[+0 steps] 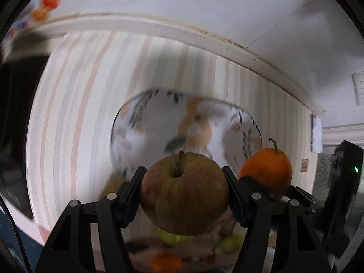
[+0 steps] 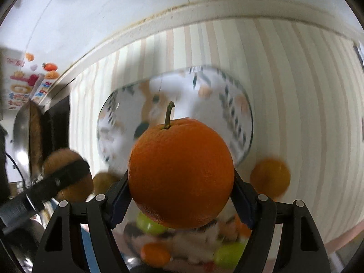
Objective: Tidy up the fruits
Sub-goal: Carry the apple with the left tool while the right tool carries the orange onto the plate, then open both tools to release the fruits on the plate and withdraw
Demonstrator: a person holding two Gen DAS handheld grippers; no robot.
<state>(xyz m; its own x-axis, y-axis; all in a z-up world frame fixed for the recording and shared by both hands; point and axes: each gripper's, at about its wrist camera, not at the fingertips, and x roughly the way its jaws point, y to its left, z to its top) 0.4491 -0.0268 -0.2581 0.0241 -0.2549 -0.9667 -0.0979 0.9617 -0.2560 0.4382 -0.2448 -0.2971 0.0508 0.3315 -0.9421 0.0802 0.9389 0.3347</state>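
Note:
My left gripper (image 1: 184,193) is shut on a red-green apple (image 1: 184,195), stem up, held in the air. My right gripper (image 2: 180,193) is shut on an orange (image 2: 181,173) with a short stem. In the left wrist view the orange (image 1: 267,170) and the right gripper show to the right of the apple. In the right wrist view the apple (image 2: 66,175) and the left gripper's finger show blurred at the left. A patterned glass plate (image 1: 159,125) lies ahead on the striped cloth; it also shows in the right wrist view (image 2: 227,113).
Below the grippers lie blurred green fruits (image 2: 227,256) and a small orange fruit (image 2: 155,253). Another orange (image 2: 270,177) sits right of the plate. The striped tablecloth (image 1: 79,113) runs to a white wall ledge (image 1: 159,26). A dark device (image 1: 343,182) stands at right.

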